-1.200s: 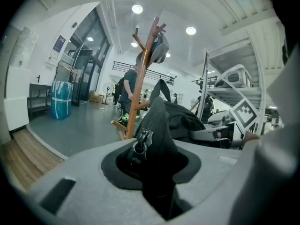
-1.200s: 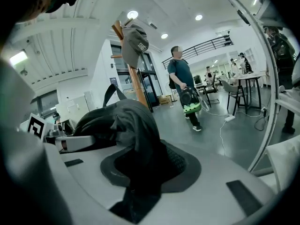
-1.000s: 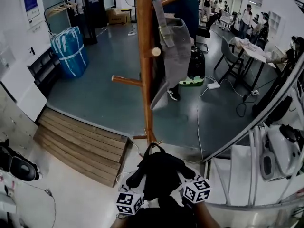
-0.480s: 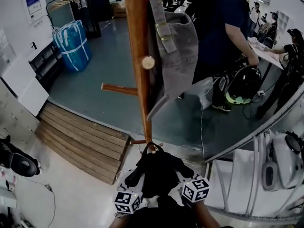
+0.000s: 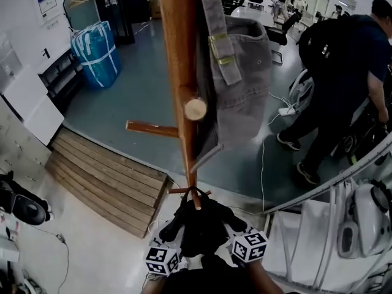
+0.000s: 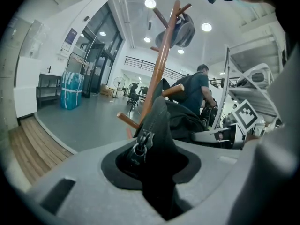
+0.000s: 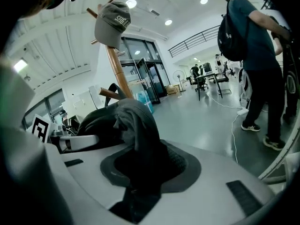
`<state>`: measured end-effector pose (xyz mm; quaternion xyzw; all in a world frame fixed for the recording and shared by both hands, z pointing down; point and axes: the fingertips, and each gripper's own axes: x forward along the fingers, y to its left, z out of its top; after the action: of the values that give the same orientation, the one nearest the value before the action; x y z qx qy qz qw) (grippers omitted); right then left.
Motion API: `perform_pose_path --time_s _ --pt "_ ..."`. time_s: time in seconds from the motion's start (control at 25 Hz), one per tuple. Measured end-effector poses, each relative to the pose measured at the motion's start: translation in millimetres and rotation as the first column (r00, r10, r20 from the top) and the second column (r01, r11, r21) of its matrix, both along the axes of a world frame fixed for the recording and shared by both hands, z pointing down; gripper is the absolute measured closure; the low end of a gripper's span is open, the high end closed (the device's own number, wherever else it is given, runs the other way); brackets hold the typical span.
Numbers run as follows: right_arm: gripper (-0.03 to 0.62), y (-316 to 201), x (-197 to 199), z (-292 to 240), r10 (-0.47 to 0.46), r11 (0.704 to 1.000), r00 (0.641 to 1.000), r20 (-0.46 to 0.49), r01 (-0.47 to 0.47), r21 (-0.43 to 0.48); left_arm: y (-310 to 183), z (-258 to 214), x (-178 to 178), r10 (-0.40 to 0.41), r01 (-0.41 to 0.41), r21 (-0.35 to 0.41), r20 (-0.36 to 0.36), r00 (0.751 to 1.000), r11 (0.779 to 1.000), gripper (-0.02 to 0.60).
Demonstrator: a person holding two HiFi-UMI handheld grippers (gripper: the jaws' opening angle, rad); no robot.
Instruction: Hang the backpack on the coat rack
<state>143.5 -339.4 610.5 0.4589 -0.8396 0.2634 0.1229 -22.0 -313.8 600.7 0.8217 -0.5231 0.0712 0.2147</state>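
The wooden coat rack (image 5: 179, 54) stands straight ahead, and the black backpack (image 5: 202, 222) hangs low before its foot. The left gripper (image 6: 154, 161) and right gripper (image 7: 140, 168) each clamp a fold of its fabric. Best, I judge, to raise both together and drop the top loop (image 5: 195, 192) over the free knobbed peg (image 5: 195, 109), clear of the grey cap (image 5: 242, 60), whose pale lettering (image 7: 123, 20) is too blurred to read.

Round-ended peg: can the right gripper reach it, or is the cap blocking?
Likely yes: the peg juts out bare, the grey cap hangs beside it; the right gripper is shut on the backpack.
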Motion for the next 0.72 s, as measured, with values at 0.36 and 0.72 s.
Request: perform_pose_path --time_s 0.36,0.72 --pt "0.491 -22.0 -3.3 18.2 -0.006 0.999 1.0 -0.005 0.005 -0.036 -22.7 19.3 -2.6 -0.002 0.002 -0.039 -0.007 1.0 0.999 0.469" --pt "0.491 -29.6 -6.7 30.6 -0.005 0.998 1.0 -0.005 0.005 -0.066 -34.3 34.8 -7.0 -0.002 0.001 -0.071 -0.016 1.0 0.997 0.469"
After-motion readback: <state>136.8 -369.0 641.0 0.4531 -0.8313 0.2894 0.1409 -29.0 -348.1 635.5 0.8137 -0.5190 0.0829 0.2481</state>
